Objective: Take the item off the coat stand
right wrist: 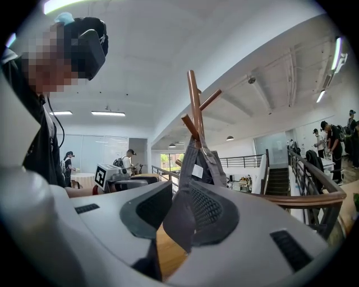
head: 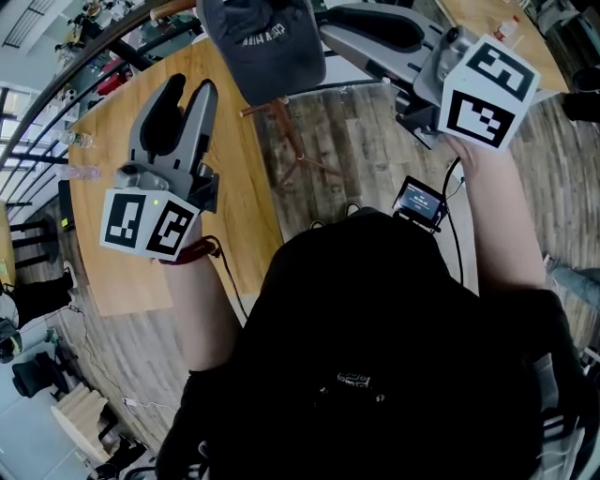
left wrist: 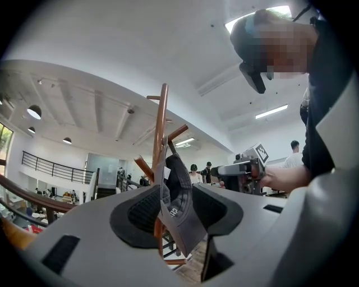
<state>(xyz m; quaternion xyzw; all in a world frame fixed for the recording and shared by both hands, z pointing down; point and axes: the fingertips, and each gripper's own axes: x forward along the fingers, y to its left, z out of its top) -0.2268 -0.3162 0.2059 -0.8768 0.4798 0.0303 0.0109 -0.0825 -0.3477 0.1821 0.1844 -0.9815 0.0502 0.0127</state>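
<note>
Grey cap (head: 264, 42) is hung lengthwise down the coat stand (left wrist: 161, 123); its edges are found between the spread jaws of left gripper (head: 190, 89) and right gripper (head: 328, 28) alike; nothing is pinched.

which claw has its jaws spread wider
The left claw: its own view shows a broad gap between the pads, while the right claw's pads sit closer together, the dark cap hanging ahead of both.
</note>
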